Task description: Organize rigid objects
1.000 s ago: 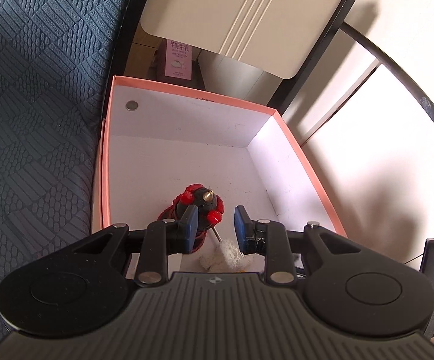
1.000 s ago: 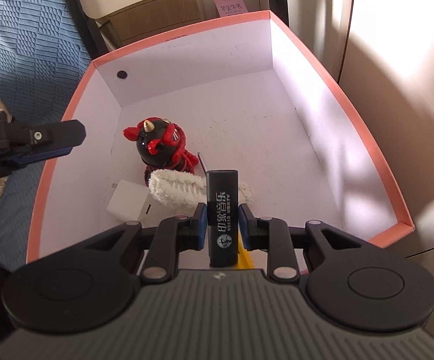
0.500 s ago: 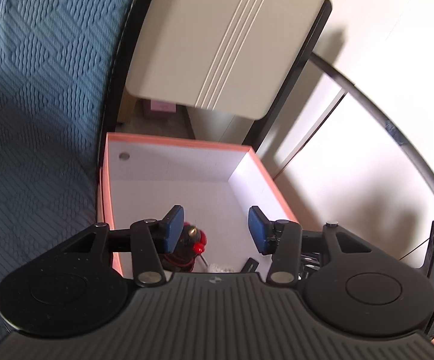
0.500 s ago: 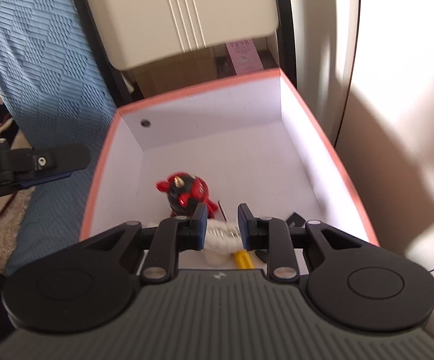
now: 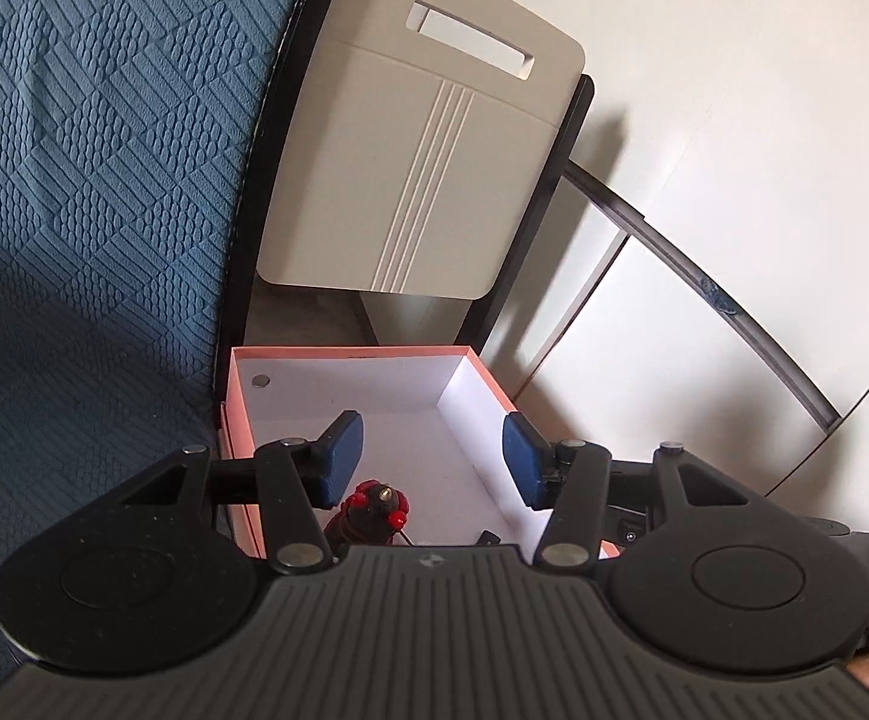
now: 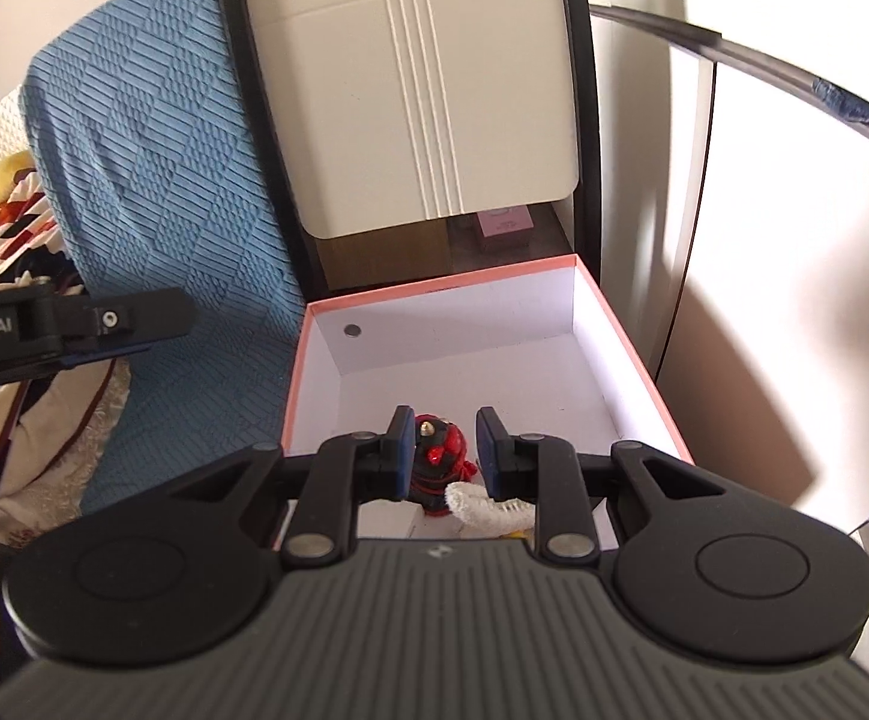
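You see a small red and black figure (image 6: 437, 468) with a gold horn on top of its head and glossy red bumps around it. It stands upright on the white floor of the pink-rimmed box (image 6: 626, 324), close to the near wall. Just beside it, on the right, lies a white fluffy brush (image 6: 479, 503), and a white block (image 6: 389, 521) sits to its left; a bit of yellow shows under the brush. The far half of the box floor carries only a round dark dot on the back wall. Your left gripper (image 5: 431, 462) is spread wide and holds nothing, above the near left part of the box. Your right gripper (image 6: 446, 450) has its pads apart, empty, above the figure
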Available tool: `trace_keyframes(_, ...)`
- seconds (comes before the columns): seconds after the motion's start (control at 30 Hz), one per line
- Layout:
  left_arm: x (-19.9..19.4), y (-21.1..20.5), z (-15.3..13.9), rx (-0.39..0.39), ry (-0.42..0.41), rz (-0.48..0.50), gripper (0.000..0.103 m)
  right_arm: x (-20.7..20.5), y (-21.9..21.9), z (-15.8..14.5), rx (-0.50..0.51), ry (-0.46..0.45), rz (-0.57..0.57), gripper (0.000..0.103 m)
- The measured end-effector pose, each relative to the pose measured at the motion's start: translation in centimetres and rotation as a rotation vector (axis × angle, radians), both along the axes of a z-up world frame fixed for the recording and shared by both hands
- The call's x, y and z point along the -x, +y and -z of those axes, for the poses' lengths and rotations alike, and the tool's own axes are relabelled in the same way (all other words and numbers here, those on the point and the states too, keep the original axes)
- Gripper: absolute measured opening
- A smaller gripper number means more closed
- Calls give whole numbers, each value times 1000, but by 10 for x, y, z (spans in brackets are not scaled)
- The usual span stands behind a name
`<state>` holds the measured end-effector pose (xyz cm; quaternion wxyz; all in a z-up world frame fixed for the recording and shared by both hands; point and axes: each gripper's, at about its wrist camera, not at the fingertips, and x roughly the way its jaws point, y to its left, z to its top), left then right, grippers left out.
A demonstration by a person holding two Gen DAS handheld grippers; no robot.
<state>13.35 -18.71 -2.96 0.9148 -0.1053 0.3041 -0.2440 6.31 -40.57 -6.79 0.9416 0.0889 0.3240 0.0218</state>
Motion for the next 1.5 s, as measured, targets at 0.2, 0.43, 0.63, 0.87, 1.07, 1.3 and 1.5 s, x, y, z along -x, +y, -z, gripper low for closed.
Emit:
trace_keyframes(0.2,25,20,-8,-24,-17,3,63,29,25,-8,4,-10,7,27)
trace_keyframes(0.43,52,38,-9,-41,-20,-3,64,60,41,-10,5,-5,12,26)
trace_keyframes(0.63,72,48,-4,-55,-21,8,65,83,54,-9,15,-12,16,26)
trace_keyframes(0.87,93,52,2,-68,-12,25,65,107,66,-7,6,-23,47,26)
trace_keyframes(1.07,106,57,6,-85,-19,18,65,122,70,-6,-1,-21,67,26)
trace_keyframes(1.3,112,64,2,-85,-24,15,80,128,72,-9,3,-27,79,27)
trace_keyframes(1.5,113,65,2,-109,-18,-1,100,129,71,-10,24,-35,121,70)
